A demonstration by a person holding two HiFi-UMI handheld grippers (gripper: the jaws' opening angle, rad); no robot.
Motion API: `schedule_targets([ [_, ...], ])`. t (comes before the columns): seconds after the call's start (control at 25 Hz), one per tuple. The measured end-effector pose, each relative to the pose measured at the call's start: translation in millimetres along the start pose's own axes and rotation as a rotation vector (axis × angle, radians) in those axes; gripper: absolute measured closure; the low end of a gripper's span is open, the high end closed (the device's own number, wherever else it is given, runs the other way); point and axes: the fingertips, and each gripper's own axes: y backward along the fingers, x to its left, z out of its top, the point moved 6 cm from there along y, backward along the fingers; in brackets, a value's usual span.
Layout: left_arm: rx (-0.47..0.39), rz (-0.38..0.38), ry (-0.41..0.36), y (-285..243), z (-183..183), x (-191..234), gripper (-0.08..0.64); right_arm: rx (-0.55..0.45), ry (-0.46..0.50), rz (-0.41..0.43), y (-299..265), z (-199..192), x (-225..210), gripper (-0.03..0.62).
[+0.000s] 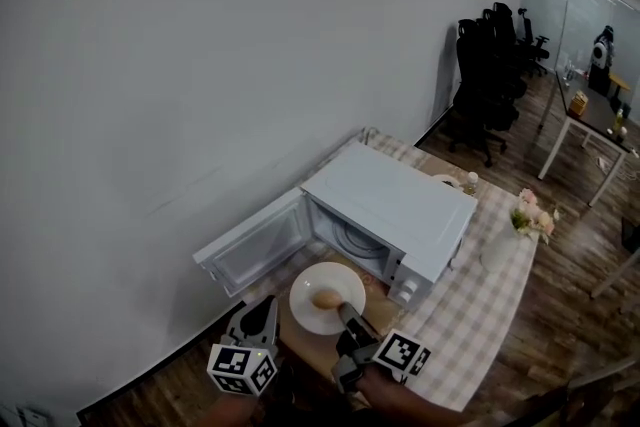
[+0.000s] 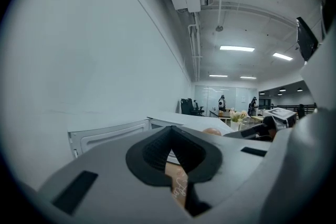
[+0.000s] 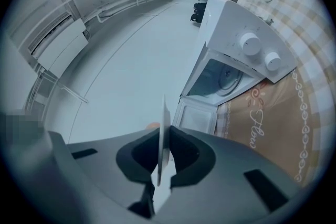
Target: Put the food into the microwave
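Head view, lower centre: right tongs (image 1: 345, 311) (image 3: 164, 157) pinch the near rim of a white plate (image 1: 305, 303) (image 3: 162, 131) – seen edge-on between the pads in the right gripper view. A brown oval piece of food (image 1: 327, 299) lies on the plate. The plate sits just in front of the white microwave (image 1: 395, 205), outside the cavity, door (image 1: 255, 245) swung wide toward frame left.

Left tongs (image 1: 266, 307) (image 2: 170, 136) – pressed together at the tips, nothing between them – sit just left of the plate. Checked cloth covers the desk (image 1: 480, 305).
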Motion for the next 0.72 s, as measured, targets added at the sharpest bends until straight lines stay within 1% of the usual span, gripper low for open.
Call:
schedule_targets([
  [0.16, 0.014, -0.064, -0.006, -19, -2, 7, 0.552, -0.053, 0.004, -0.033, -7, 3, -6, 0.566],
  [0.32, 0.021, -0.124, -0.038, -39, 1, 20, 0.552, -0.102, 0.012, -0.07, -20, 5, -10, 0.566],
  [0.52, 0.041, -0.191, -0.018, -65, 1, 37, 0.552, -0.164, 0.002, -0.117, -36, 7, -22, 0.566],
  [0.72, 0.076, -0.261, -0.04, -94, -8, 48, 0.552, -0.221, -0.008, -0.175, -54, 13, -40, 0.566],
])
